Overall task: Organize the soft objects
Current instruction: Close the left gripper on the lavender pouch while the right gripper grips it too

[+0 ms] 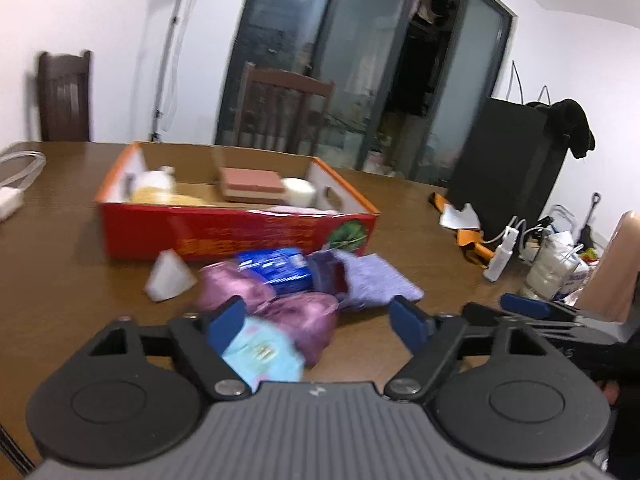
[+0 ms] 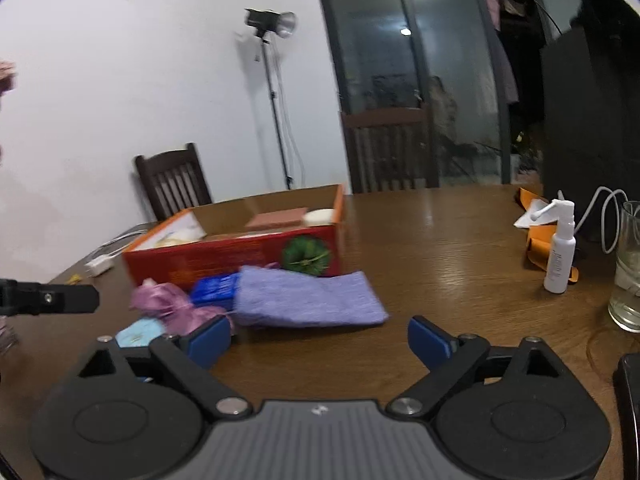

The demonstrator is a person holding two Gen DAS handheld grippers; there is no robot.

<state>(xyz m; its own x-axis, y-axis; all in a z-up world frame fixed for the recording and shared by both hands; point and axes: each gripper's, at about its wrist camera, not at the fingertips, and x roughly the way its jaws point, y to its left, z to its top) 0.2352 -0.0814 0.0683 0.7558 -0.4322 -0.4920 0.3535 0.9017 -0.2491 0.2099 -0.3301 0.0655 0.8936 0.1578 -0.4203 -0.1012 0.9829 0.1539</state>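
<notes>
A pile of soft things lies on the wooden table (image 1: 60, 280) in front of a red cardboard box (image 1: 240, 236). It holds two pink satin pouches (image 1: 308, 320), a dark blue packet (image 1: 280, 272), a lavender cloth (image 1: 372, 280), a light blue packet (image 1: 260, 356) and a white triangular packet (image 1: 168, 276). My left gripper (image 1: 318, 320) stands open low over the near pouch, and the light blue packet lies beside its left finger. My right gripper (image 2: 320, 338) is open just short of the lavender cloth (image 2: 308, 298), with nothing between its pads.
The red box (image 2: 236, 256) holds a pink block (image 1: 250, 182), a yellow-white item and a white round thing. At the right stand a spray bottle (image 2: 560, 256), a glass (image 2: 628, 268) and orange scraps (image 2: 536, 240). A white charger (image 2: 98, 266) lies at the left. Chairs stand behind the table.
</notes>
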